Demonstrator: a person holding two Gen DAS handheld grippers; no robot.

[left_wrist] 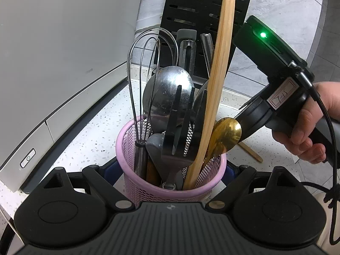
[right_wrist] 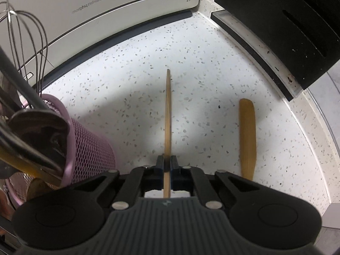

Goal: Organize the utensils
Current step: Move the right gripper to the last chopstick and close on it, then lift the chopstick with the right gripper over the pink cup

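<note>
**Thin wooden stick gripped on the counter, pink holder steadied**

With the jaws of my right gripper [right_wrist: 167, 166] fully closed on a thin, pale wooden stick [right_wrist: 168, 114], I judge the pickup step of tidying the utensils to be in hand. In the right wrist view the stick runs from between the blue pads [right_wrist: 159, 165] straight toward twelve o'clock, edge-on, over the white speckled countertop [right_wrist: 131, 97]. I cannot tell whether its far end is touching the counter or just above it.

At three o'clock from the stick, well apart, a flat, light wooden spatula [right_wrist: 247, 140] lies loose on the counter. At nine o'clock stands the pink mesh utensil holder [right_wrist: 91, 148], already crowded.

In the left wrist view my left gripper [left_wrist: 170, 167] straddles that holder, one arm on either side of it. Its pads are hidden behind the basket, so I cannot tell whether they press on it or stand just clear. Inside the holder I see a wire whisk [left_wrist: 146, 74] at ten o'clock, a steel ladle [left_wrist: 167, 89], a black slotted turner [left_wrist: 182, 123], a long pale wooden handle [left_wrist: 218, 74] and a brass-coloured spoon [left_wrist: 225, 133] at three o'clock. A hand [left_wrist: 308, 131] holds the right gripper at three o'clock of the holder.

The next move, as I judge it, calls for lifting the stick clear, swinging it toward nine o'clock and lowering it into a gap among the handles. The flat spatula remains to be collected.
</note>
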